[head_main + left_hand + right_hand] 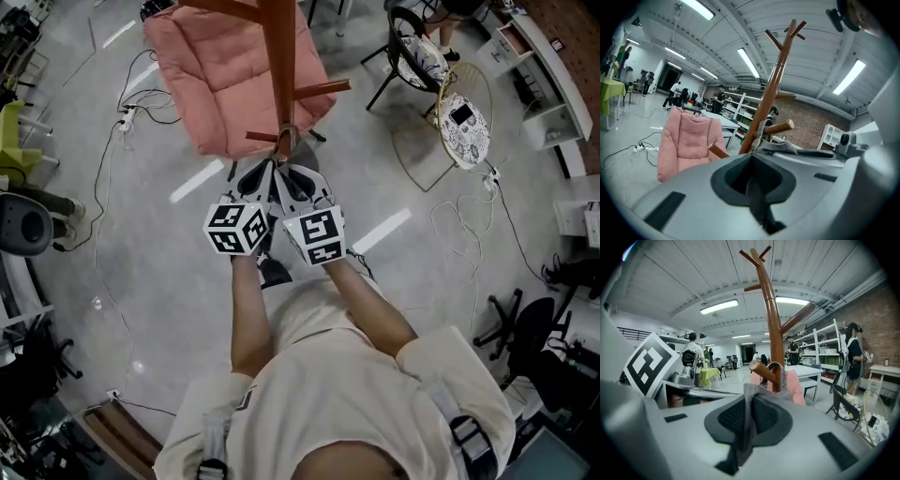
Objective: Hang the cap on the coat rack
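Note:
The brown wooden coat rack (279, 66) rises right in front of me, with short pegs branching off its pole. Both grippers are held side by side at a low peg (761, 369). My left gripper (263, 169) is shut on a fold of the grey cap (758, 199). My right gripper (293, 171) is shut on another fold of the cap (744, 420). The cap's strap loop (777, 366) stands up against the pole, at the peg (777, 127); I cannot tell whether it is around it. Most of the cap is hidden by the jaws.
A pink cushioned chair (225, 66) stands just behind the rack. A round wire-frame seat (463, 124) and a dark chair (414, 52) are at the right. Cables (122, 122) trail over the grey floor. People (691, 352) stand at tables and shelves further off.

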A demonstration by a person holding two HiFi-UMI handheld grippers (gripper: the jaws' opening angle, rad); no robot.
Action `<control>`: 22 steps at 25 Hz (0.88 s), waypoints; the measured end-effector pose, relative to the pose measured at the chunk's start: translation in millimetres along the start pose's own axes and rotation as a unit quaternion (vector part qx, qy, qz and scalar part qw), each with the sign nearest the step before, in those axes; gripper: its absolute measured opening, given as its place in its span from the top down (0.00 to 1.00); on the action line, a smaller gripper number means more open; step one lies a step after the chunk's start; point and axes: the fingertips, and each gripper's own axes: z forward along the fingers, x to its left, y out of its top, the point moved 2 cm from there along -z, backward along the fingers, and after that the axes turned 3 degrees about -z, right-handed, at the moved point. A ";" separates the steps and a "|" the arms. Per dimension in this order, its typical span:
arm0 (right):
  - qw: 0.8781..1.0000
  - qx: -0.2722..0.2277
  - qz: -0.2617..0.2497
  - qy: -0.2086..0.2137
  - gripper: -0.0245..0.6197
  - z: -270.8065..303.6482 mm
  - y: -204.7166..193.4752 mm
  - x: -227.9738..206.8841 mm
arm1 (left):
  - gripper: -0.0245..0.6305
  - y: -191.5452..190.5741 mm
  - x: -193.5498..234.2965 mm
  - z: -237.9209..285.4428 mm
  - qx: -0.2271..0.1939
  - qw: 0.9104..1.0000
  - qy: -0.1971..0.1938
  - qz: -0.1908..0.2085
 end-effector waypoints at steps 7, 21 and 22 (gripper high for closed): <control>0.999 0.015 0.014 -0.026 0.95 10.2 -10.5 4.5 | 0.95 -7.7 11.4 4.7 0.025 0.999 -0.020 0.006; 0.997 0.035 0.053 -0.041 0.94 11.7 -34.6 3.4 | 0.95 -18.1 11.4 2.9 0.040 0.999 -0.024 0.015; 0.997 0.034 0.054 -0.038 0.94 10.1 -35.7 2.8 | 0.95 -19.1 9.8 2.4 0.040 0.999 -0.021 0.016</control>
